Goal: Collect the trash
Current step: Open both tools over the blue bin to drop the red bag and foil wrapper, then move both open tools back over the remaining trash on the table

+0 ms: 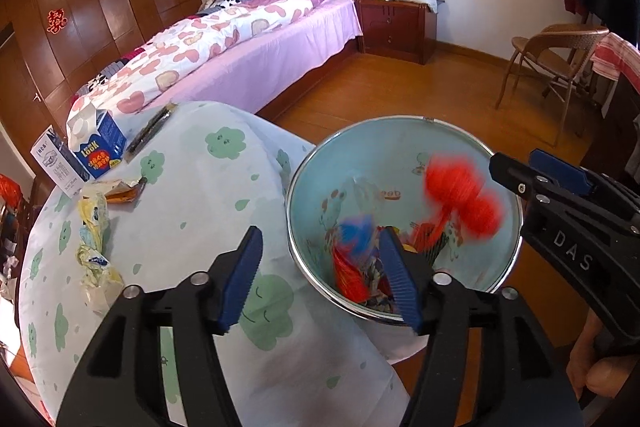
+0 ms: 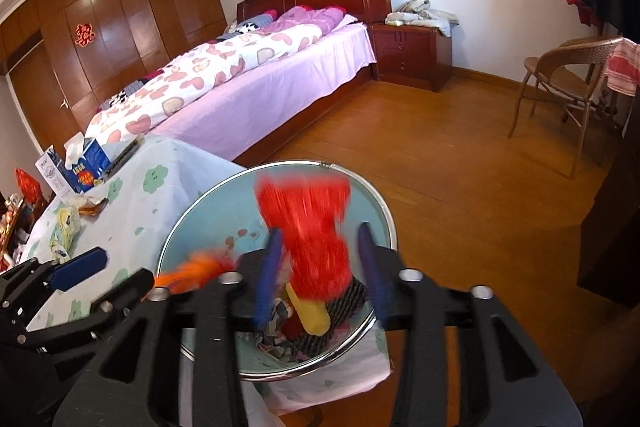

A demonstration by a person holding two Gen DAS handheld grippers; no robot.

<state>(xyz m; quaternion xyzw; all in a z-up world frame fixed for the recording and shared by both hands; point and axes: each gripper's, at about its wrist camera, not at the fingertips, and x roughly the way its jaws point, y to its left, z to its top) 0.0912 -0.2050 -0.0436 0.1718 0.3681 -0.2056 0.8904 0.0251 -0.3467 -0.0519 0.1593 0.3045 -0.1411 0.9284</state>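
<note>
Sunny bedroom with a brown wood floor (image 2: 440,163), and a round table under a pale cloth with green clouds (image 1: 192,187).

Over the round pale-blue bin with a shiny metal rim (image 2: 208,211), the right gripper (image 2: 320,275) has its two blue fingers spread apart. A blurry red crinkly wrapper (image 2: 308,231) is in the gap between them, right above the bin. I cannot tell if it touches either finger. Below it, inside the bin, lie a yellow piece (image 2: 314,315), a dark netted piece (image 2: 352,299) and other bright scraps.

The left gripper (image 1: 320,279) is wide open and holds nothing. One finger is over the cloth, the other over the bin's near rim (image 1: 296,251).

Out past its left finger, crumpled yellow and white wrappers (image 1: 94,247) lie on the cloth. Farther on are a torn orange packet (image 1: 120,189), a blue and white carton (image 1: 98,143), a white box (image 1: 56,163) and a long dark packet (image 1: 154,131).

Behind the table stands a bed with a pink sheet and a heart quilt (image 1: 224,43). A tan chair (image 2: 568,87) is far to the right.
</note>
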